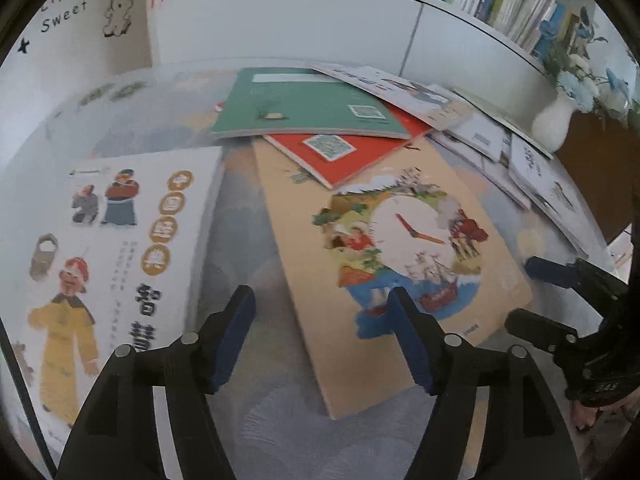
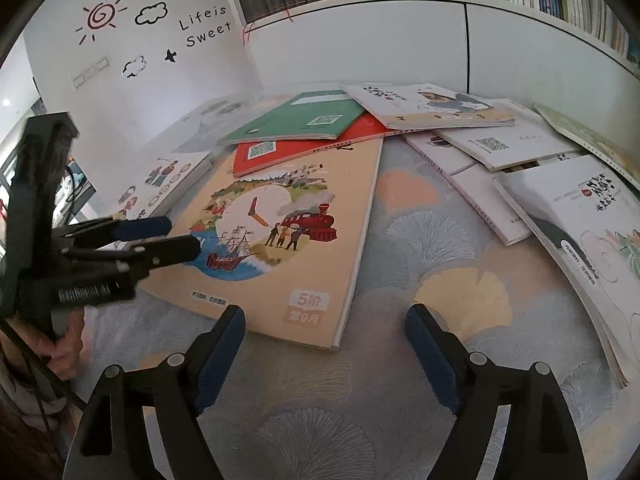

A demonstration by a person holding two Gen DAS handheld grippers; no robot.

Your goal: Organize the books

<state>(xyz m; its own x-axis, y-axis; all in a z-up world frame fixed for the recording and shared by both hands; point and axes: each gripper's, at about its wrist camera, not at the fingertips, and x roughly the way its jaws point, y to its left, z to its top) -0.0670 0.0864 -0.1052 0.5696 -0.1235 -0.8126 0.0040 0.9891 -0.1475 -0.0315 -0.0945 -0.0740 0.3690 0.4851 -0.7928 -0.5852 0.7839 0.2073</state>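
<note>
— Where's the left claw?

— Hanging with its jaws apart and nothing between them, over the near edge of the big tan book, the one with the clock picture.

— The right claw?

— Spread wide, empty too, just short of that book's near corner, above the leaf-patterned cloth on the desk.

— The other books?

— A red book overlaps the tan one's far end, and a green book lies on the red. A white book sits to the left, more white ones to the right.
</note>
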